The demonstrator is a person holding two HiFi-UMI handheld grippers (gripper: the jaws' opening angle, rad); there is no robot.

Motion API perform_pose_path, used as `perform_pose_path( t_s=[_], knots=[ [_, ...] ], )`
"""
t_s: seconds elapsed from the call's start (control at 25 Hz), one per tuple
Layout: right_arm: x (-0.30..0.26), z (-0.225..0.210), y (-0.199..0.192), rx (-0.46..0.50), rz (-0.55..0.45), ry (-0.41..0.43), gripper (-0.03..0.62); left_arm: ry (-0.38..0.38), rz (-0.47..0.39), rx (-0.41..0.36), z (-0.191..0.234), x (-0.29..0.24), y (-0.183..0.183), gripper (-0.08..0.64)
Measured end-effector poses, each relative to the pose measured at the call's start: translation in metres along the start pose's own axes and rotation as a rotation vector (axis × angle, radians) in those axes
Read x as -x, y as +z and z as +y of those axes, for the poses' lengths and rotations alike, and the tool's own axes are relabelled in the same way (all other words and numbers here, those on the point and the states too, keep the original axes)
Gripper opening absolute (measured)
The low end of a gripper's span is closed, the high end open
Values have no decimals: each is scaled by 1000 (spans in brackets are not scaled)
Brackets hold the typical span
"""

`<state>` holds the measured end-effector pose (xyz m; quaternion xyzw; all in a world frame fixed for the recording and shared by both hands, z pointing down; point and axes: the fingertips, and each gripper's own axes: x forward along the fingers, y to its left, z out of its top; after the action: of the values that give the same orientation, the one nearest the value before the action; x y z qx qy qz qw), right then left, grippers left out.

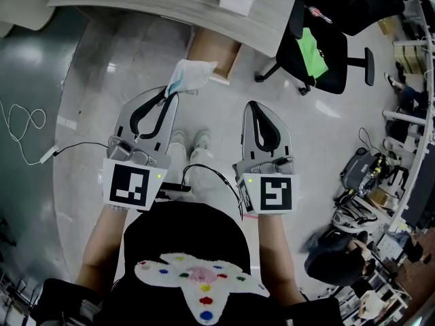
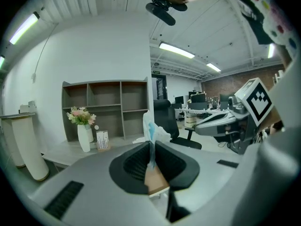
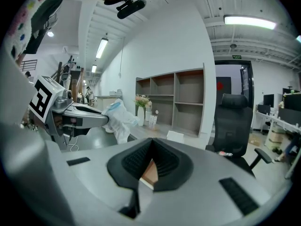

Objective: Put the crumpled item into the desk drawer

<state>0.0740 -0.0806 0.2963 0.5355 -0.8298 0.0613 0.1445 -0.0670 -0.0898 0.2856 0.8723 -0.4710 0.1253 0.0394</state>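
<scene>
One crumpled item (image 1: 191, 74) sits clamped in the left gripper (image 1: 170, 95); right gripper (image 1: 254, 106) jaws together, empty.

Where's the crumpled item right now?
Head view, left of centre: the crumpled item is pinched in the left gripper, held up just short of the desk.

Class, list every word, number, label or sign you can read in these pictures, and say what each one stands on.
No text here can be read.
Green sign above the doorway: too small to read.
Printed card beside the vase: too blurred to read.
Two square markers: black-and-white patterns, no letters.
</scene>
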Motion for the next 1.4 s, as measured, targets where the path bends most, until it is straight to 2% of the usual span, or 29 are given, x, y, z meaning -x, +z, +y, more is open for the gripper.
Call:
perform_pose_path(
  t_s=[0.4, 0.6, 0.84, 1.16, 1.4],
  knots=[
    [-17, -9, -34, -5, 40, 11, 5, -26, 43, 34, -11, -19, -35, 44],
    [-32, -10, -49, -16, 50, 20, 5, -37, 77, 4, -9, -28, -53, 44],
    [-47, -3, -72, 4, 90, 55, 5, -44, 102, 23, -6, -39, -79, 44],
    [-68, 2, -113, -42, 139, 69, 5, -56, 138, 39, -4, -60, -124, 44],
    [-91, 5, -138, -22, 157, 94, 5, -52, 165, 52, 3, -78, -153, 44]
  ],
)
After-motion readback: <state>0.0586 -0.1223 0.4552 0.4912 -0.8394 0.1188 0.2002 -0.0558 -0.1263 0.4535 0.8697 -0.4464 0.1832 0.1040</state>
